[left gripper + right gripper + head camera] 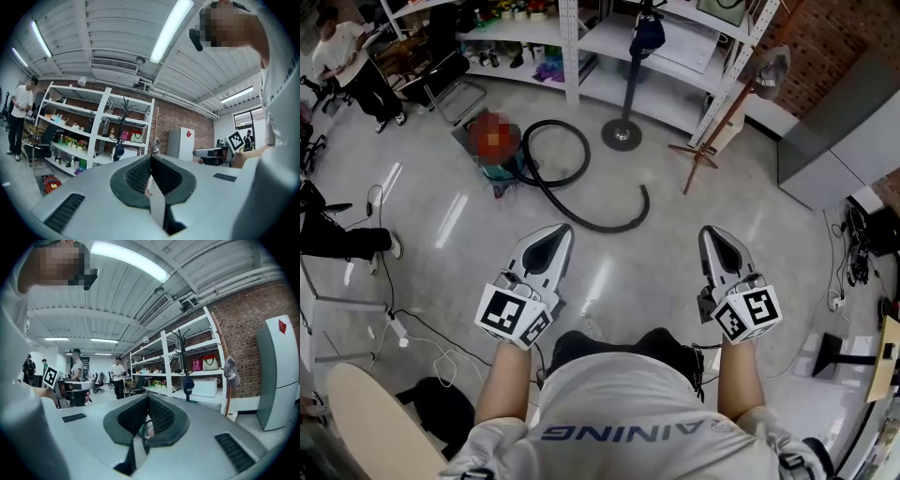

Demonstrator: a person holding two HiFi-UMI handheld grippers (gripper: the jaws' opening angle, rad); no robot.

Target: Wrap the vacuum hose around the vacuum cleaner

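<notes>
- The left gripper [557, 236] has its jaws closed pad to pad with nothing between them. The left gripper view shows the two ribbed dark pads meeting in a single seam.
- The right gripper [712, 238] is closed too. The right gripper view shows its pads meeting at the tip, with only a thin dark line in the slit below them, too small to identify.
- In the head view both grippers are held out in front of the person's body, well apart from each other and pointing forward above bare floor.
- Each gripper view catches the other gripper's marker cube at its edge. The head view shows both cubes at the wrists.
- The vacuum hose [600, 228] lies on the floor ahead, clear of both grippers. It makes one loop beside the vacuum cleaner [494, 155], then sweeps out in an open curve with its free end turned up. Only the head view shows this layout.
- The vacuum cleaner stands left of centre, near the white shelving [572, 56]. In the left gripper view it is a small red body on the floor.
- Only the gripper views show the brick wall [243, 319] and the grey cabinet with a red diamond [182, 143].
- A post on a round base [622, 134] and a wooden coat stand [705, 150] stand beyond the hose.
</notes>
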